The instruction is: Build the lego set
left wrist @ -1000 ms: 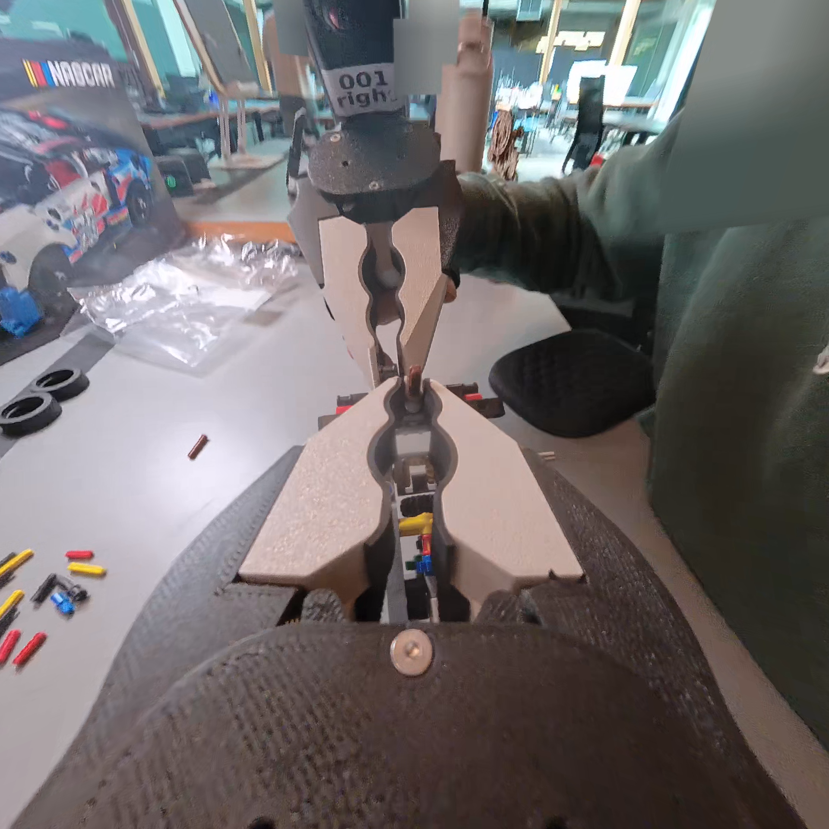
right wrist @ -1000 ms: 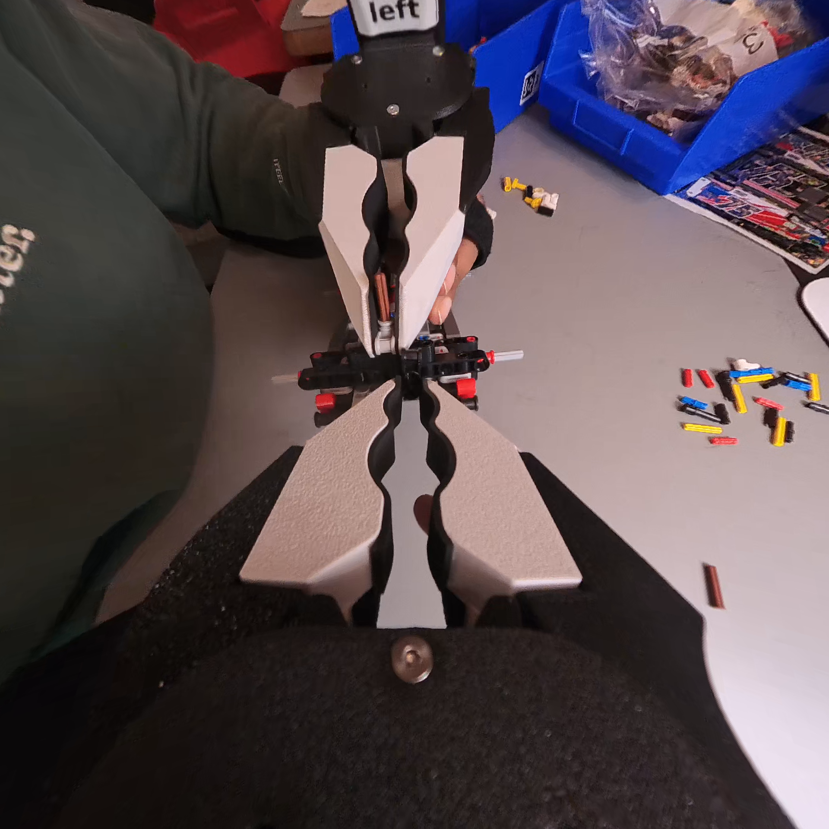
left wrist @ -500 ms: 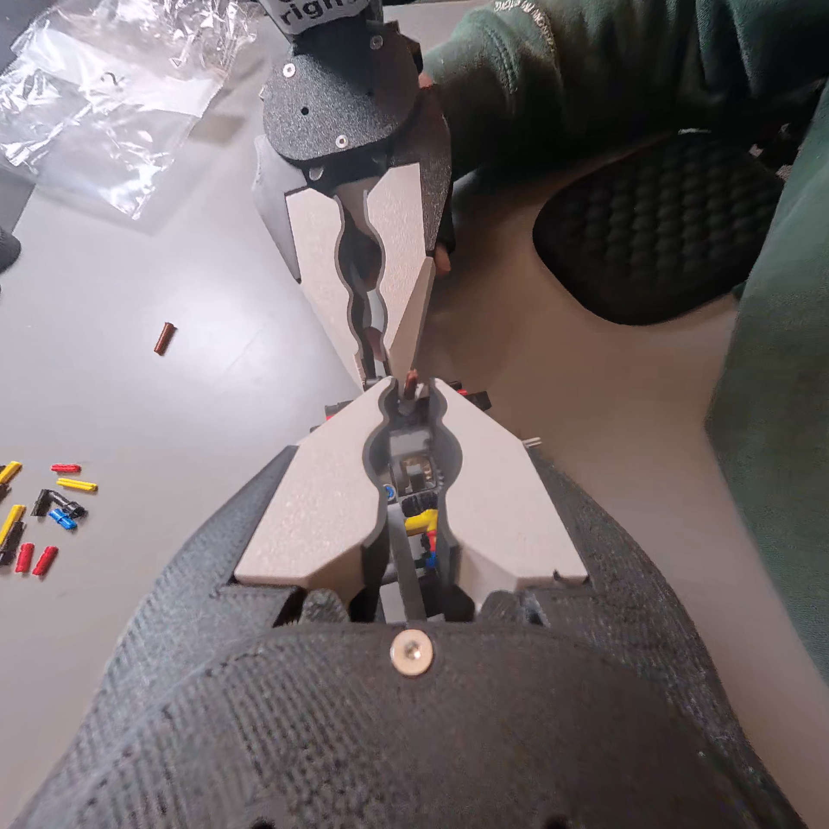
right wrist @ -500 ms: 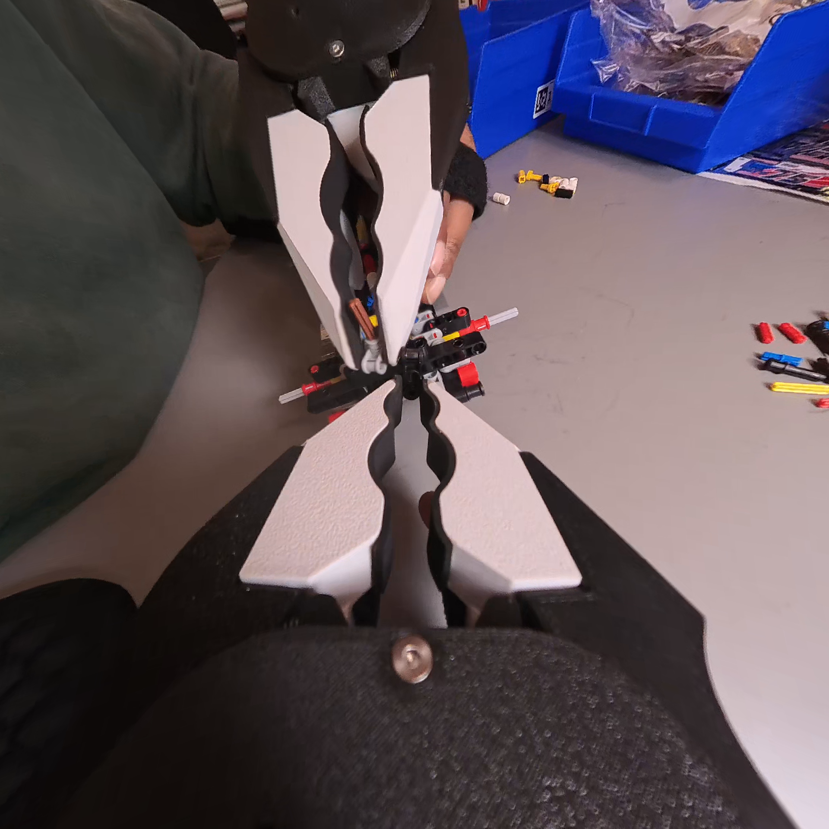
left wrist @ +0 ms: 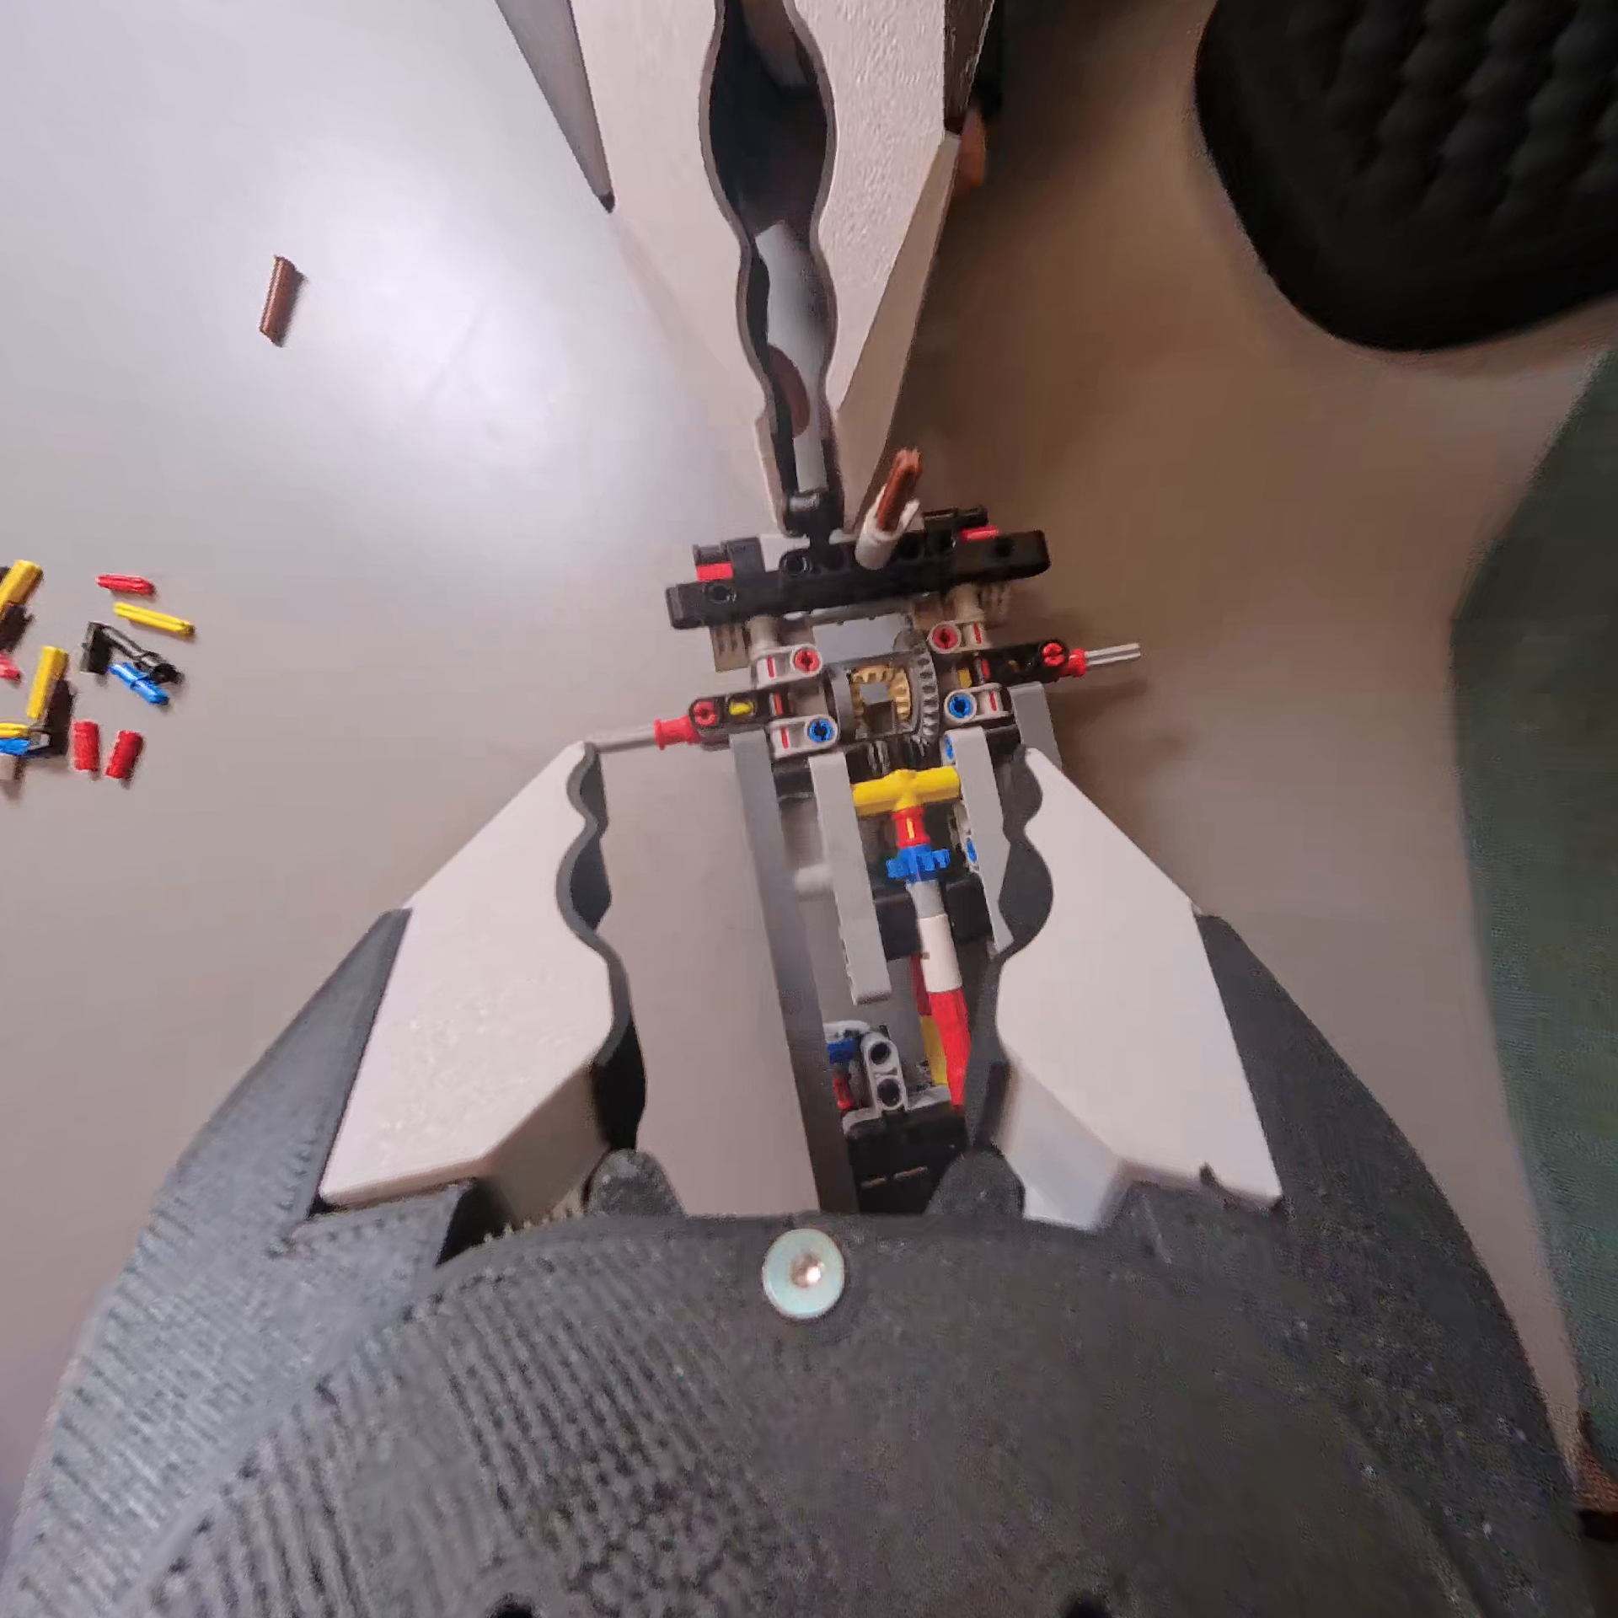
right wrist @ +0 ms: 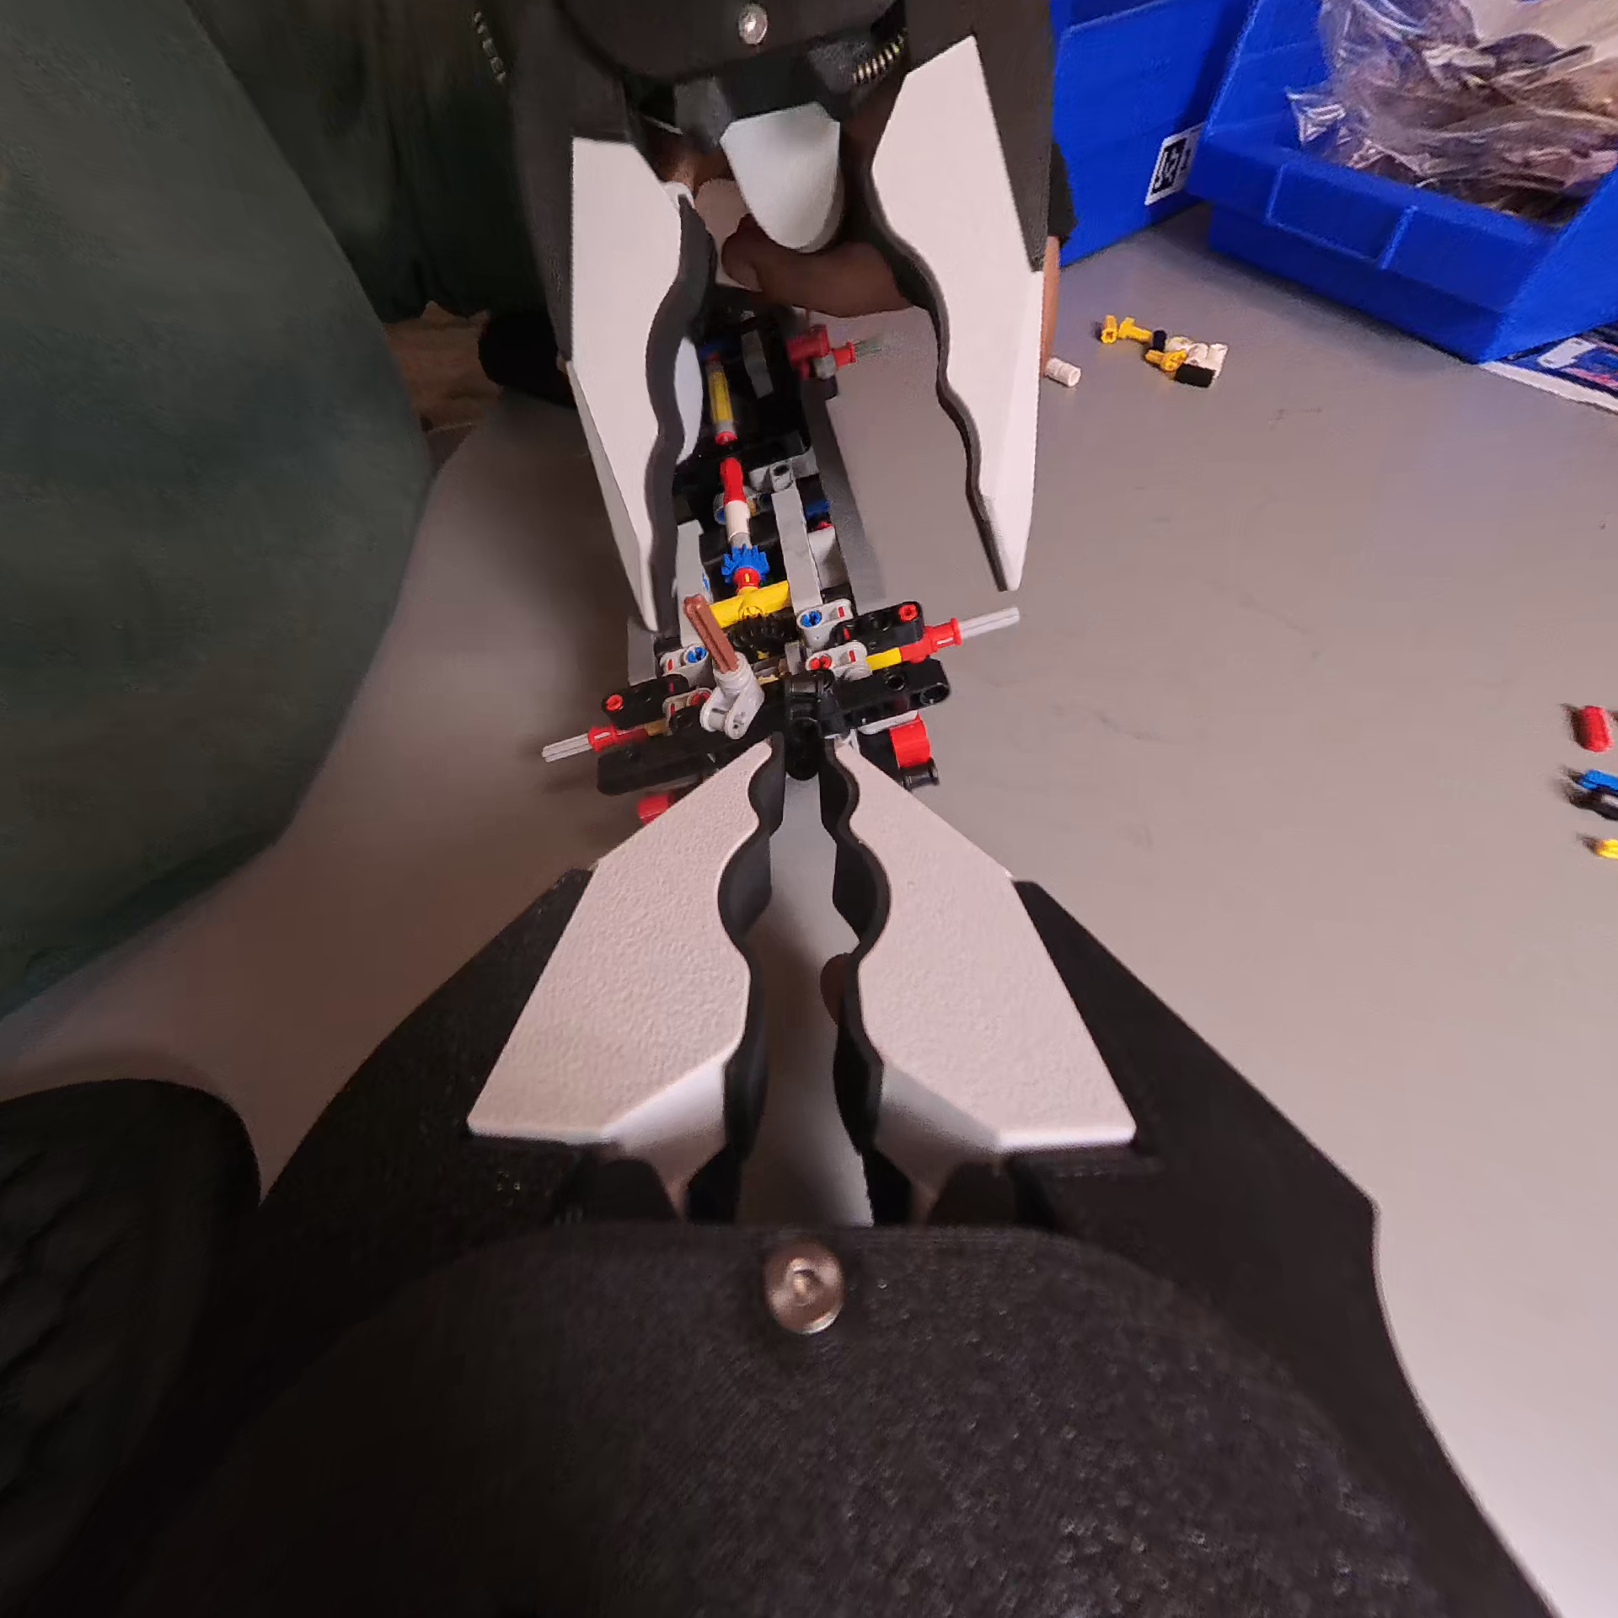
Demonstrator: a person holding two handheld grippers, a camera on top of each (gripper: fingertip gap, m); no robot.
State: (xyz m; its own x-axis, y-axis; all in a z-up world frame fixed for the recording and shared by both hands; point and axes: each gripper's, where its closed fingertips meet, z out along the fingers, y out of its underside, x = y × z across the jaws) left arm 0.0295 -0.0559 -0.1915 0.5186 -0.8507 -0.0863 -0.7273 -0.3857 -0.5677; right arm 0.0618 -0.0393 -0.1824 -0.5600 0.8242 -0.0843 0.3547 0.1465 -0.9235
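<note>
The Lego chassis (left wrist: 862,674), a long grey frame with black cross beams, gears and red, yellow and blue pins, lies on the grey table. A brown axle in a light grey connector (left wrist: 893,508) sticks up from its far black beam; it also shows in the right wrist view (right wrist: 714,643). My left gripper (left wrist: 810,770) is open and straddles the frame, its right finger close against the side. It shows from above in the right wrist view (right wrist: 827,591). My right gripper (right wrist: 801,753) is shut on a black piece at the chassis end (right wrist: 801,718), seen opposite (left wrist: 810,517).
Loose coloured pins (left wrist: 87,674) and a single brown axle (left wrist: 280,300) lie to the left. Blue bins (right wrist: 1401,175) with bagged parts stand at the back right, small pieces (right wrist: 1164,350) before them. A black chair seat (left wrist: 1445,158) and a green sleeve (right wrist: 175,438) are alongside. About 5 centimeters separates my left fingertips from my right.
My left gripper has opened and let go of the chassis and brown axle. Both cameras have tilted down and closer to the table. My right gripper stays shut at the chassis end.
</note>
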